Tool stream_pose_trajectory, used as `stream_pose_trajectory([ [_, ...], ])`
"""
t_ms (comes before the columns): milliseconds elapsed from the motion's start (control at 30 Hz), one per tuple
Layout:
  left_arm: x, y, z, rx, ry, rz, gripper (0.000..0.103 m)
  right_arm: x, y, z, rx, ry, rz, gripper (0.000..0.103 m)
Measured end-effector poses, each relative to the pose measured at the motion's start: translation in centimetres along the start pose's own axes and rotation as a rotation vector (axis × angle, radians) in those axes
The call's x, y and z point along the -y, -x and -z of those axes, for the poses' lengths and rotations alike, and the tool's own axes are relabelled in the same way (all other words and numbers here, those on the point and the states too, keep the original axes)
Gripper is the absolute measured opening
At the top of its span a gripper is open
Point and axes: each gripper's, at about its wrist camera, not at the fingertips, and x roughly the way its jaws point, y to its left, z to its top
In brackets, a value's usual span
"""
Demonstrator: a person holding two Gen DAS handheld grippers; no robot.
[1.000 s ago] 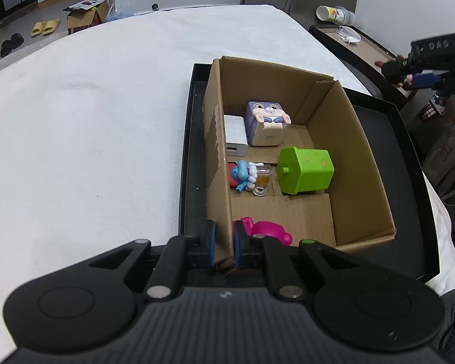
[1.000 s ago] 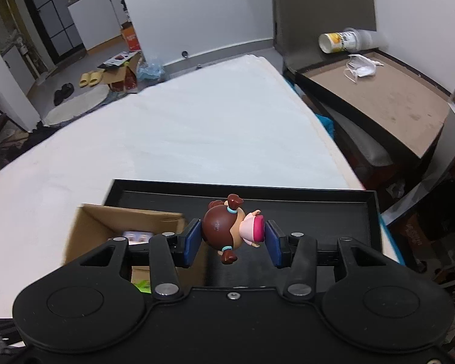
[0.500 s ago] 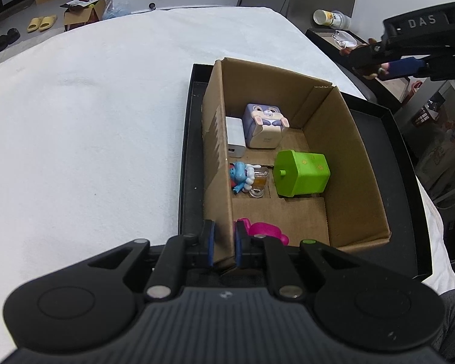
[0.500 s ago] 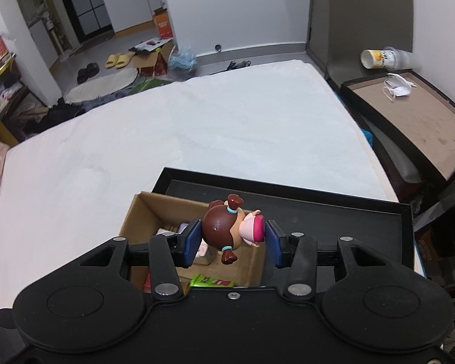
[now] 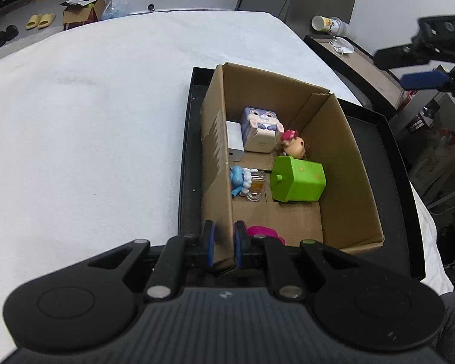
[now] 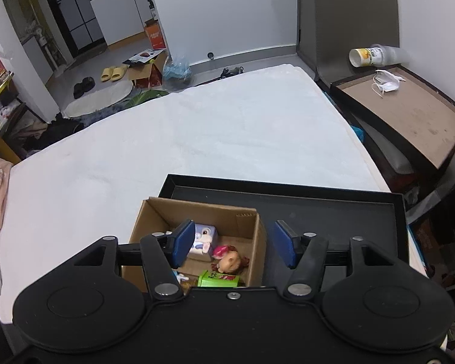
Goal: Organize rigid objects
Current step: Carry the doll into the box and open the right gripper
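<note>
A cardboard box (image 5: 352,163) stands in a black tray (image 5: 391,157) on the white cloth. My left gripper (image 5: 224,247) is shut on the box's near left wall. Inside lie a brown-haired doll (image 5: 294,145), a bunny cube (image 5: 261,127), a white charger (image 5: 235,139), a green block (image 5: 297,179), a blue figure (image 5: 239,179) and a pink toy (image 5: 265,232). My right gripper (image 6: 233,247) is open and empty above the box (image 6: 154,218); the doll (image 6: 230,259) lies below it. The right gripper also shows in the left wrist view (image 5: 424,60), high at the right.
A low brown side table (image 6: 409,112) with a face mask (image 6: 385,82) and a tipped cup (image 6: 370,56) stands to the right. The white cloth (image 5: 91,121) spreads left of the tray. Slippers and a carton lie on the floor beyond.
My right gripper moved over the box, opened, and the doll dropped into it next to the bunny cube. My left gripper has kept its hold on the box wall.
</note>
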Motion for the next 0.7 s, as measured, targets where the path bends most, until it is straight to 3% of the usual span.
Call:
stream_pose_trajectory([
  [300,0.6,1.3,0.3,0.022,-0.028,-0.009,0.012,1.4,1.8,1.9,0.006,-0.045,-0.006,0.063],
  [600,2.0,3.4,-0.2,0.021,-0.065,-0.046,0.013,2.4,4.5,4.2,0.047,-0.082,-0.001,0.083],
  [700,2.7,4.4,-0.5,0.014,-0.053,-0.002,0.014,2.6,5.4,5.3,0.061,-0.091,0.021,0.091],
])
